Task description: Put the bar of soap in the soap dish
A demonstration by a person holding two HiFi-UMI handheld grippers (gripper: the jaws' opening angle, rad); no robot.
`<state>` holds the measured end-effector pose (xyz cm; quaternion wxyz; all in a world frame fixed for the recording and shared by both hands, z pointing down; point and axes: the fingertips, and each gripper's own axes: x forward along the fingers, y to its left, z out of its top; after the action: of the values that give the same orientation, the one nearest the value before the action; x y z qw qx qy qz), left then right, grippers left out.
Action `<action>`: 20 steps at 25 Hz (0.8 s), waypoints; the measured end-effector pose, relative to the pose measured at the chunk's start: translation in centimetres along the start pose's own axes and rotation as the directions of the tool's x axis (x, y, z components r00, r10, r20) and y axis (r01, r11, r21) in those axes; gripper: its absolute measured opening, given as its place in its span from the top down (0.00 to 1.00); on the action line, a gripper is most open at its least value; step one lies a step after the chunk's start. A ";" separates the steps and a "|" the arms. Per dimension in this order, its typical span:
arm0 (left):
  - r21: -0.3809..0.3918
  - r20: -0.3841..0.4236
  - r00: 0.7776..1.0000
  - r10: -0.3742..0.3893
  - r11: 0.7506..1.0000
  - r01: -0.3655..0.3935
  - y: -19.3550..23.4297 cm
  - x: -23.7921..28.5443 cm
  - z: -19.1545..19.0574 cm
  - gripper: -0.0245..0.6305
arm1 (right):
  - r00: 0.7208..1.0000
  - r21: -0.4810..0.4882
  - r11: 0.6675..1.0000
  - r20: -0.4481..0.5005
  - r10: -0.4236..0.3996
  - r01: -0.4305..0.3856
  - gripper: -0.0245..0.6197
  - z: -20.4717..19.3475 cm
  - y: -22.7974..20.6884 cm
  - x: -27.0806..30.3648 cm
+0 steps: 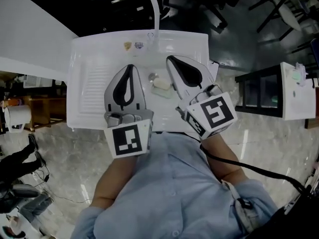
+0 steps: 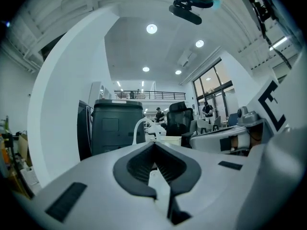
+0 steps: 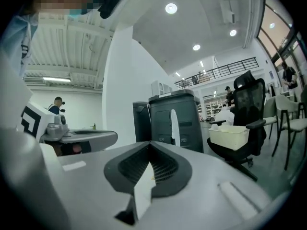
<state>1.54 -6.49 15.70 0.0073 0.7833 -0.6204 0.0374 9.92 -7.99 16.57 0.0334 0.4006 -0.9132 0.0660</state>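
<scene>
In the head view a pale bar of soap (image 1: 161,83) lies in the white sink basin (image 1: 89,83), resting on what looks like a shallow soap dish (image 1: 163,93). My left gripper (image 1: 130,66) hangs above the basin to the left of the soap, with its jaws together and nothing between them. The right gripper (image 1: 169,59) is above and just right of the soap, also shut and empty. Both gripper views look level across the room, past the shut left gripper (image 2: 153,145) and the shut right gripper (image 3: 149,143). Neither of those views shows the soap or the dish.
A white curved faucet (image 1: 152,4) rises at the sink's far edge, with two small stickers (image 1: 133,45) beside it. A small drain (image 1: 153,76) sits left of the soap. A dark cabinet (image 1: 259,91) stands to the right. A dark bin (image 2: 117,123) and an office chair (image 3: 247,109) stand ahead.
</scene>
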 end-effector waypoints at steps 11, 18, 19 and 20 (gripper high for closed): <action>0.020 0.043 0.999 -0.009 1.000 0.008 0.2 0.1 1.8 0.96 | 0.999 -0.022 1.000 0.032 0.019 -0.018 0.96 1.3 0.8 -0.1; 0.015 0.050 0.999 -0.016 1.000 0.015 0.1 0.1 2.0 0.96 | 0.999 -0.027 0.999 0.027 0.029 -0.029 0.96 1.2 1.2 0.2; 0.013 0.050 0.999 -0.018 1.000 0.017 0.2 0.1 1.9 0.96 | 0.999 -0.027 0.999 0.025 0.030 -0.029 0.96 1.1 1.1 0.3; 0.011 0.051 0.999 -0.018 1.000 0.018 0.3 0.2 1.9 0.96 | 0.999 -0.028 0.999 0.023 0.031 -0.030 0.96 1.0 1.1 0.4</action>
<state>1.43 -6.85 13.86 -0.0122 0.7896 -0.6132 0.0207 8.80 -7.66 15.49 0.0270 0.3868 -0.9204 0.0493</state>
